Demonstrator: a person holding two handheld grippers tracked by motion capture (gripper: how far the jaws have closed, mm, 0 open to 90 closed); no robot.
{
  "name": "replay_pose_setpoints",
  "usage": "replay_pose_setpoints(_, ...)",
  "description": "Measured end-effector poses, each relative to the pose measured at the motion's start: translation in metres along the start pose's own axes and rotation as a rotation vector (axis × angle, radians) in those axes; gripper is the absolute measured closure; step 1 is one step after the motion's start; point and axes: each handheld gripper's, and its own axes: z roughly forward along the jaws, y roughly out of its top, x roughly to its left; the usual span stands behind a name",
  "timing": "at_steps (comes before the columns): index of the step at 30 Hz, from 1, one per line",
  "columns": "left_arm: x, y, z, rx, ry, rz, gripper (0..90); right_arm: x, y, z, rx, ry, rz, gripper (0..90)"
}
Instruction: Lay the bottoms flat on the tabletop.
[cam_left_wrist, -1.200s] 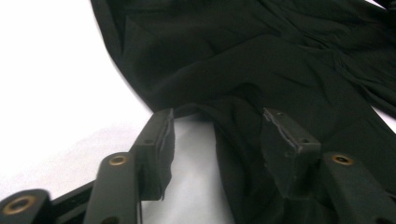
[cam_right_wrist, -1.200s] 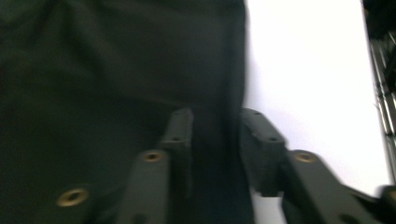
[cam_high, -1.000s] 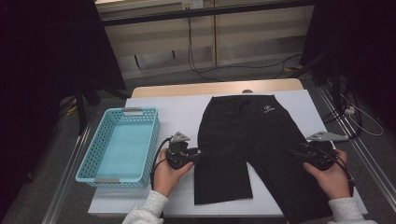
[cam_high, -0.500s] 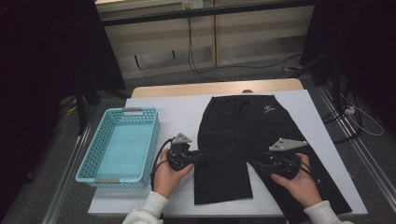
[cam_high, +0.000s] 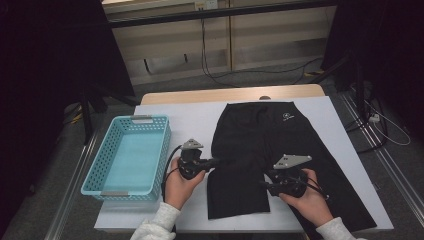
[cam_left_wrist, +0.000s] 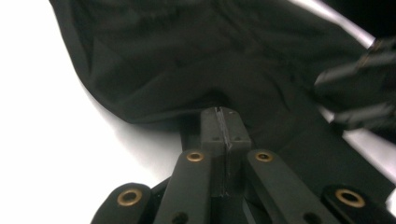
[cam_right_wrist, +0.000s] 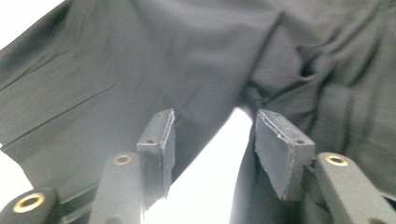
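The right tongs (cam_high: 264, 184) have been carried leftwards since the earlier frames, from the outer edge of the right trouser leg to the gap between the two legs, while the left tongs (cam_high: 216, 161) have been kept at the outer edge of the left leg and have just been closing. Nearest the person, the pair of black fabric trousers (cam_high: 260, 150) is laid flat on the white-covered surface (cam_high: 192, 120), waistband far and leg ends near. In the left gripper view the left tongs (cam_left_wrist: 223, 133) are seen closed tight, pad against pad, at the hem-side edge of the trousers (cam_left_wrist: 187, 60); whether a fold of cloth is pinched between them cannot be told. In the right gripper view the right tongs (cam_right_wrist: 215, 140) are held partly apart, with the white surface (cam_right_wrist: 210, 177) visible between the pads and the inner edges of both trouser legs (cam_right_wrist: 116, 70) just beside them; no cloth is pressed. Beside the left hand (cam_high: 181, 186), a light blue plastic latticed basket (cam_high: 165, 145) is set on the surface, well apart from the trousers. Farther off, the bare wooden edge of the table (cam_high: 200, 95) is seen.
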Motion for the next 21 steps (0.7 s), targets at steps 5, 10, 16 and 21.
replay_pose_setpoints(5, 0.007, 0.001, -0.007, -0.02, 0.0, -0.032, 90.0, 0.007, 0.0, 0.01, 0.041, 0.034, -0.033, 65.8)
replay_pose_setpoints(10, 0.014, 0.002, -0.01, -0.028, 0.027, -0.047, 90.0, 0.013, 0.002, 0.012, 0.046, 0.086, -0.066, 89.3)
replay_pose_setpoints(16, 0.026, -0.003, -0.012, -0.005, 0.103, -0.084, 90.0, 0.022, 0.009, 0.006, -0.003, 0.151, -0.076, 87.2)
replay_pose_setpoints(21, 0.03, -0.008, -0.01, 0.028, 0.125, -0.099, 89.9, 0.027, 0.008, 0.004, 0.031, 0.222, -0.099, 80.2)
